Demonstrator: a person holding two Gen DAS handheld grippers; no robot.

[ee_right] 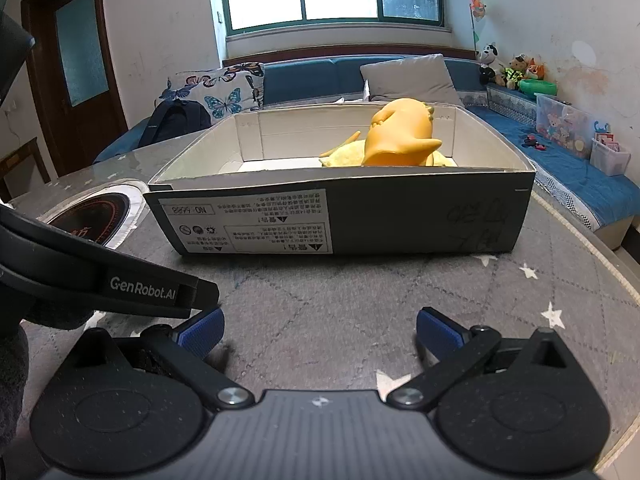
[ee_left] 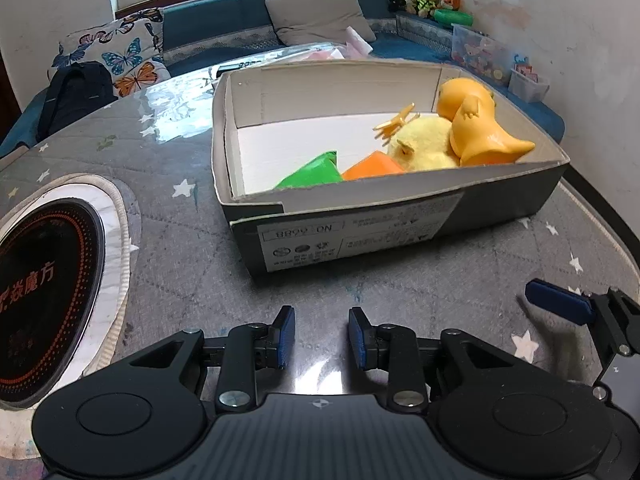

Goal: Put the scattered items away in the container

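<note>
Both the left claw [ee_left: 322, 338] and right claw [ee_right: 320, 334] hover spread and empty over bare tablecloth [ee_left: 360, 292] before the box [ee_left: 400, 204].

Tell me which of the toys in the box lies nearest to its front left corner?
The green toy. It lies left of the orange block, while the fluffy yellow toy and orange duck crowd the right side.
</note>
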